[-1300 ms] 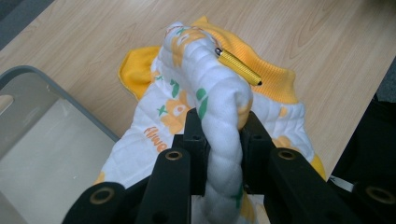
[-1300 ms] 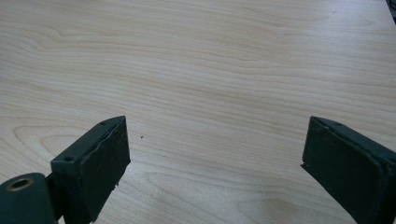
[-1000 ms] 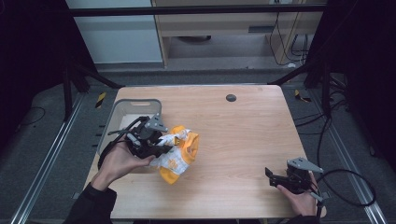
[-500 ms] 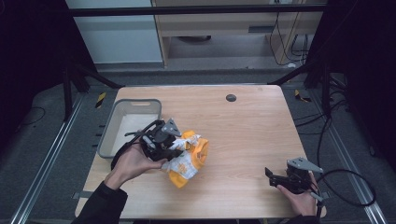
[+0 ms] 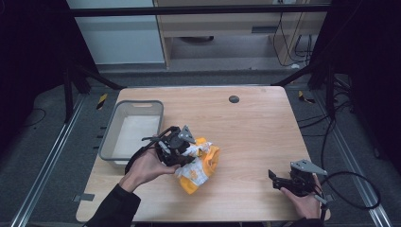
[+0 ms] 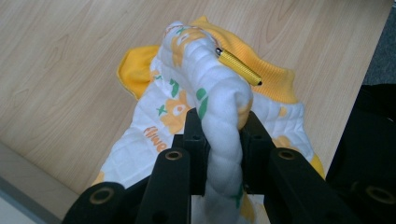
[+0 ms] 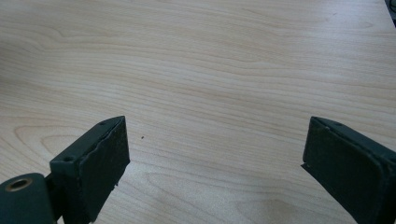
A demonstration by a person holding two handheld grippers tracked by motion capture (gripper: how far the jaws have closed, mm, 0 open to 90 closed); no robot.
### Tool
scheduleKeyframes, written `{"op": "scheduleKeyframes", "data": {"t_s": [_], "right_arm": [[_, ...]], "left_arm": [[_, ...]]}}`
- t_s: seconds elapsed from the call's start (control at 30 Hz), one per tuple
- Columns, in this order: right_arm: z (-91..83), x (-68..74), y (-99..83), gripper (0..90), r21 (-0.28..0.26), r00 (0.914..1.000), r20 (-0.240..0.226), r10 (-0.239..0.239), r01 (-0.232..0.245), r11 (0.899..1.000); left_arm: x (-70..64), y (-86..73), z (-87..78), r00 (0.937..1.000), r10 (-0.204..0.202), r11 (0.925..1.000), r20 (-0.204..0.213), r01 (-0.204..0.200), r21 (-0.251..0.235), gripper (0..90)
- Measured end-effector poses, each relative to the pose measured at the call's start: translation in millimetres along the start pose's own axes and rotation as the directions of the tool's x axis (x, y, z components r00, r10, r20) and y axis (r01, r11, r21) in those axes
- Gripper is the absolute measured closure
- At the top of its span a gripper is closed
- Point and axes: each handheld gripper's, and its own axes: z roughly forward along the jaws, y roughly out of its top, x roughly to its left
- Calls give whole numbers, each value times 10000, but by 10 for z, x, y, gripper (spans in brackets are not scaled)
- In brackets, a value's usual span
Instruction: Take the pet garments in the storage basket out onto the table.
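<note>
A small white quilted garment [image 5: 198, 165] with orange and green flower print and yellow ribbed trim lies crumpled left of the table's middle. My left gripper [image 5: 182, 147] is shut on a fold of it; in the left gripper view the white cloth [image 6: 223, 100] bulges up between the two black jaws, with the yellow trim [image 6: 273, 77] behind. My right gripper [image 5: 275, 178] rests near the table's front right, held by a hand, jaws wide apart. In the right gripper view its fingers [image 7: 100, 158] frame bare wood, nothing between them.
A grey plastic bin [image 5: 112, 137] stands on the table's left side, just behind my left hand. A dark round grommet [image 5: 233, 99] sits near the far edge. Cables [image 5: 350, 189] trail off the right edge. Dark frame bars surround the table.
My left gripper has carried the garment rightward and a little nearer, away from the bin. The right gripper has stayed put.
</note>
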Motion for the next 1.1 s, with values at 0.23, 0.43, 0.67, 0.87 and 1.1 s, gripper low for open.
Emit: {"op": "scheduleKeyframes", "data": {"t_s": [0.23, 0.43, 0.67, 0.87, 1.1], "right_arm": [[0, 0, 0, 73, 0, 10000, 7, -12, 12, 10000], [-2, 1, 0, 72, -17, 10000, 15, 9, -9, 10000], [4, -1, -2, 71, -65, 9999, 69, -116, 116, 9999], [2, 4, 0, 71, -62, 9999, 70, -90, 91, 9999], [2, 5, 1, 71, -65, 10000, 45, -87, 87, 9999]], "left_arm": [[-35, 30, 132, 9998, 188, 9996, 82, -190, 230, 760], [-58, 47, 226, 9994, 314, 9988, 156, -320, 367, 760], [-88, 59, 353, 9985, 439, 9980, 318, -453, 431, 760], [-129, 87, 445, 9977, 559, 9974, 371, -575, 437, 759], [-182, 119, 559, 9965, 707, 9962, 447, -729, 477, 759]]}}
